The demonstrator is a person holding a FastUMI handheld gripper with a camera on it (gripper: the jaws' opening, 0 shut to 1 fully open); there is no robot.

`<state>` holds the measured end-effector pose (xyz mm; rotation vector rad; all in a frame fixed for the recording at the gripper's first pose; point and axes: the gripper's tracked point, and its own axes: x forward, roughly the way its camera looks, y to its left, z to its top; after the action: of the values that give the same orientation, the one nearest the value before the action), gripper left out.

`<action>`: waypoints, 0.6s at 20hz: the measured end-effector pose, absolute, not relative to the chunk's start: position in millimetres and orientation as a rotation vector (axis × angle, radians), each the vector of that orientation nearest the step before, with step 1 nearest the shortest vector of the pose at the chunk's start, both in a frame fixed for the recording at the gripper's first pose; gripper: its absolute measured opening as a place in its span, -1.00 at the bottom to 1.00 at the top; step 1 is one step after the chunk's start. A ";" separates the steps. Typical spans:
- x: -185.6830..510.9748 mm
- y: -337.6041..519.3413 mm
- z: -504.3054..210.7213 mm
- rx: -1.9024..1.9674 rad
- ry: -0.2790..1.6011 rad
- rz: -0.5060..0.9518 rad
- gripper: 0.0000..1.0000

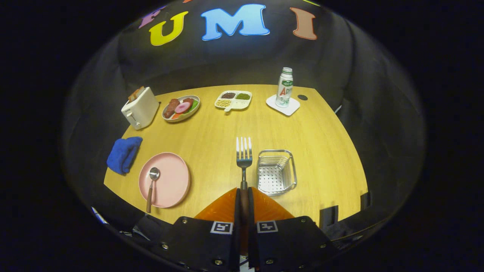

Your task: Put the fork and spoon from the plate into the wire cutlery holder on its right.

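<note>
Hand-held gripper (244, 192) clamped on the fork (244, 156) handle, both fingers pressing it; tines point ahead, above the counter (211, 132). Wire cutlery holder (276, 172) sits just right of the fork. Spoon (152, 183) lies on the pink plate (170, 181), well left of the fingers. Blue cloth (123, 154) left of the plate. Far side: toaster (140, 107), food plate (180, 107), divided dish (233, 100), bottle (284, 87) on a white coaster (283, 105). Bottle label too small to read reliably.
</note>
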<state>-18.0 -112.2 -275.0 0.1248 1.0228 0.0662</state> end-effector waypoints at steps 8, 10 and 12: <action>-33.5 -150.9 -304.6 0.145 1.174 -0.009 -0.82; -28.5 -151.2 -308.9 0.140 1.201 -0.004 -0.82; -23.3 -148.9 -312.4 0.140 1.227 0.009 -0.82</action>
<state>-23.3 -148.9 -312.4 0.1398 1.2270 0.0087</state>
